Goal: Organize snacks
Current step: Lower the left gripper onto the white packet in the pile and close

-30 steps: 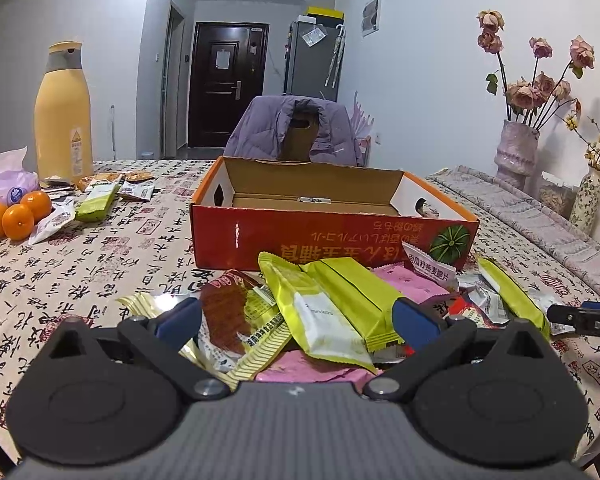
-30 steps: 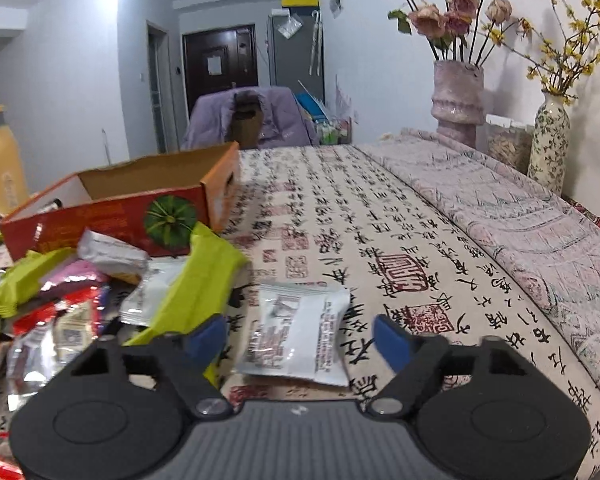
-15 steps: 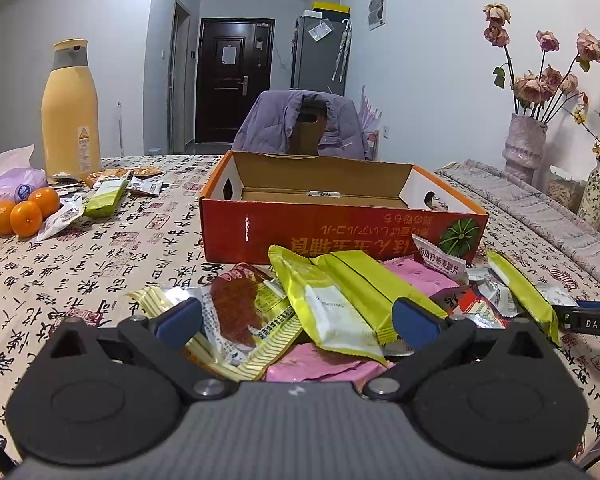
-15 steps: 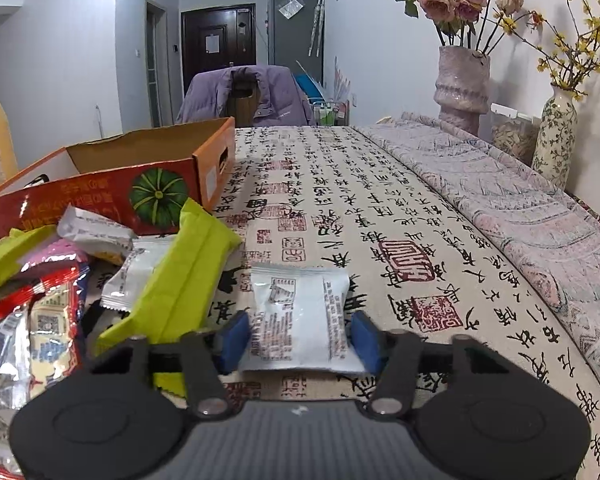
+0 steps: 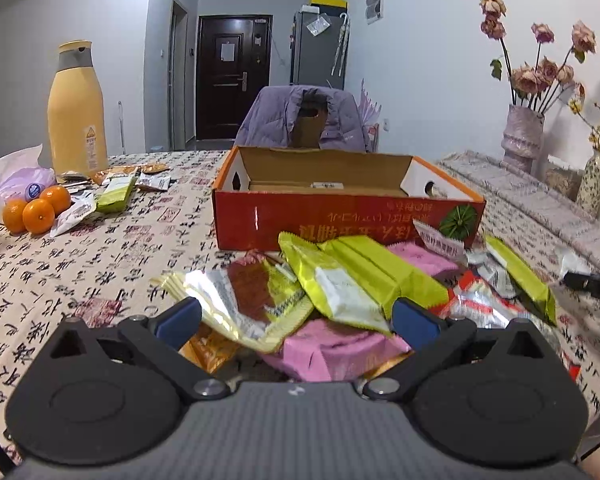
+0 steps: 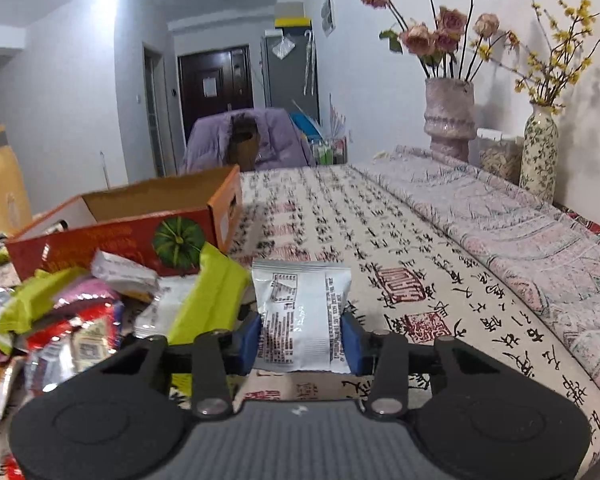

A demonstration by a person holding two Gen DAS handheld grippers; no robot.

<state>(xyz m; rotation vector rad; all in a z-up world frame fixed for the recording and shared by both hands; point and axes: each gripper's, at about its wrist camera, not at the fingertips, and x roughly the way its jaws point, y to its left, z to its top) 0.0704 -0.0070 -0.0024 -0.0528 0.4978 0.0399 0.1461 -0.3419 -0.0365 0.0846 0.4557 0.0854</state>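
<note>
1. Right wrist view: the right tool [image 6: 301,338] is closing on a white snack packet [image 6: 302,312]. Its blue pads [image 6: 249,338] press the packet's two side edges, so the packet sits squarely between them at 12 o'clock.
2. To do this well, I would finish the squeeze gently, since the packet looks soft and crushable. I would then lift it straight up off the surface [image 6: 400,240] before swinging.
3. The open red box [image 6: 140,216] lies at about 10 o'clock from the right tool, beyond the snack pile [image 6: 60,312]. The carry probably needs to clear the box's near wall.
4. In the left wrist view, the left tool [image 5: 296,318] is spread wide and grips nothing, with the pile at 12 o'clock.
</note>
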